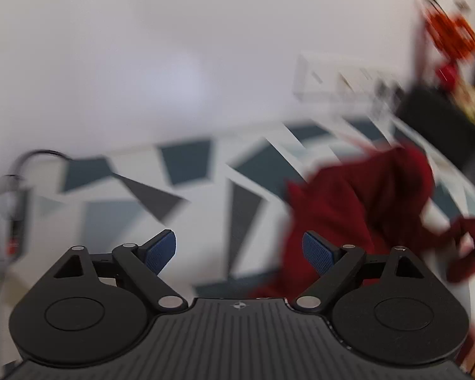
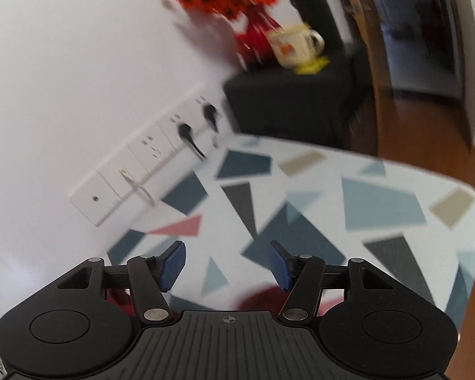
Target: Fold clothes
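Note:
A dark red garment [image 1: 361, 202] lies crumpled on the table with the geometric-patterned cover [image 1: 205, 202], to the right in the left wrist view. My left gripper [image 1: 239, 253] is open, its blue pads apart above the cloth, with the right pad [image 1: 316, 253] in front of the garment's left edge. In the right wrist view my right gripper [image 2: 228, 266] is open over the patterned table [image 2: 332, 202], holding nothing. A small patch of the red garment [image 2: 256, 299] shows just under its body. Both views are motion-blurred.
A white socket strip with black plugs [image 2: 161, 155] sits on the wall behind the table. A black cabinet [image 2: 294, 104] carries orange flowers in a red vase [image 2: 237, 0] and a mug [image 2: 293, 47]. Cables [image 1: 15, 190] hang at the left. Wooden floor [image 2: 427, 126] lies beyond the table's right edge.

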Motion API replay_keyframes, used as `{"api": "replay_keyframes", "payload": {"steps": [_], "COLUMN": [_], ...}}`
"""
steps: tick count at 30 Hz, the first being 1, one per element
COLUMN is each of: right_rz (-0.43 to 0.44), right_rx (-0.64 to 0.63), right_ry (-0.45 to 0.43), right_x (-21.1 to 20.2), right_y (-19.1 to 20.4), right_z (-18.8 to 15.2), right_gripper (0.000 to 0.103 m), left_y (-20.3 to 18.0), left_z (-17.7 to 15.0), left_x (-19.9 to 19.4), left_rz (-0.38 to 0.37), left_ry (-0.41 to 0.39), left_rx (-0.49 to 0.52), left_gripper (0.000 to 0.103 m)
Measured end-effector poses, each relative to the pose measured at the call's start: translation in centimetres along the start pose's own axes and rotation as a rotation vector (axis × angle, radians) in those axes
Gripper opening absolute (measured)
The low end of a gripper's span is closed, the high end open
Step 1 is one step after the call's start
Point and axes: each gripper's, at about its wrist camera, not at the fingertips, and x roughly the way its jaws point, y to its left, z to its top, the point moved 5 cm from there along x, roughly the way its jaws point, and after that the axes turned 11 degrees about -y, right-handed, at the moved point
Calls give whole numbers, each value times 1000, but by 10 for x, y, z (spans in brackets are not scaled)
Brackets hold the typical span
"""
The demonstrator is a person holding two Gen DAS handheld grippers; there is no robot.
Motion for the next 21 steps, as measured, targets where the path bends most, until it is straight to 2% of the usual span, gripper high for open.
{"api": "replay_keyframes", "payload": {"steps": [2, 4, 6, 10, 11, 12, 13, 14, 16, 17, 21], "right_rz": [22, 43, 65, 123, 145, 173, 179, 174, 134, 113, -10], "right_rx": [-51, -101, -152, -172, -165, -157, -160, -169, -191, -201, -141], "right_ry": [-11, -22, -32, 51, 92, 139, 170, 192, 176, 163, 175], "right_x": [0, -1, -1, 44, 54, 63, 65, 63, 51, 45, 31], "right_y": [11, 23, 34, 67, 71, 75, 75, 74, 61, 51, 1], "right_z": [3, 6, 8, -20, -29, -37, -45, -51, -56, -58, -60], "right_gripper": [57, 64, 66, 65, 53, 40, 12, 8, 7, 7, 6], "left_y": [-16, -32, -48, -76, -81, -84, -87, -87, -82, -75, -34], "left_z": [-14, -28, -40, -69, -77, -81, -85, -87, -86, -82, -56], "left_x": [7, 12, 14, 2, -2, -7, -12, -17, -25, -26, -32], "left_rz": [-66, -147, -241, -390, -424, -453, -480, -498, -526, -532, -520], "left_ry": [17, 47, 102, 198, 218, 221, 223, 208, 192, 186, 111], "left_rx": [15, 15, 8, 71, 85, 98, 111, 125, 115, 86, -48], "left_gripper": [80, 35, 25, 23, 24, 29, 39, 43, 51, 52, 69]}}
